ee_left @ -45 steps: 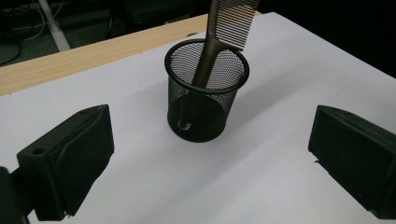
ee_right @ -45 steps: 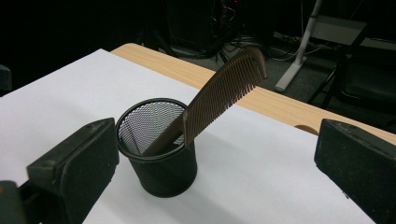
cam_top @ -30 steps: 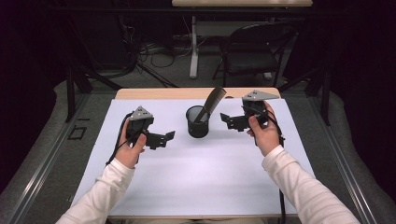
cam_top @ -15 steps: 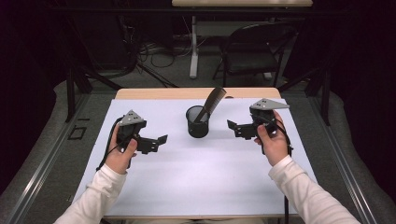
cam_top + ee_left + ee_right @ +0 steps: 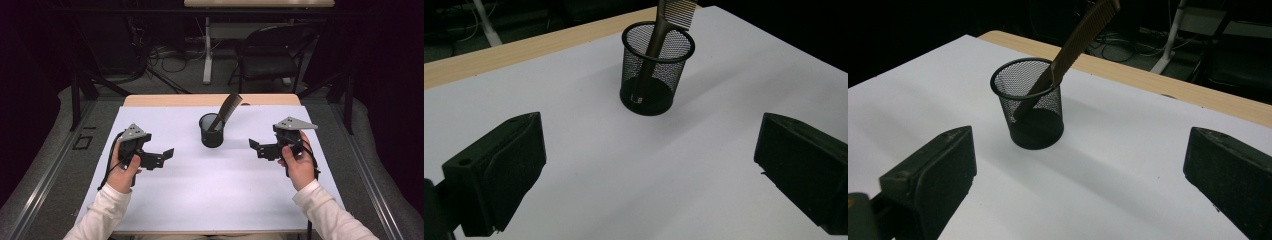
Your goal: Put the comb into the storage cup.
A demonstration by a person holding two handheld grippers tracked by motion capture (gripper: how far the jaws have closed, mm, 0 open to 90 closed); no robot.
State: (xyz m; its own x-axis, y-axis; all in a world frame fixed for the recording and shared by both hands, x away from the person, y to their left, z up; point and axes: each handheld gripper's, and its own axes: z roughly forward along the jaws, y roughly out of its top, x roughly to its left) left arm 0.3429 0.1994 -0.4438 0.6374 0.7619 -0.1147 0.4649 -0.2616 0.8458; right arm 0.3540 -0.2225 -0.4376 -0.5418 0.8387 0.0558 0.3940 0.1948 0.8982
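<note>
Jaws on both our grippers stand wide apart, gripping nothing. We hold the left gripper (image 5: 162, 156) near the table's left edge and the right gripper (image 5: 258, 147) near its right edge, both pointing inward. Between them, toward the far edge of the white table (image 5: 220, 195), stands a black mesh cup (image 5: 211, 131) with a brown comb (image 5: 226, 110) leaning out of it, well apart from both.
</note>
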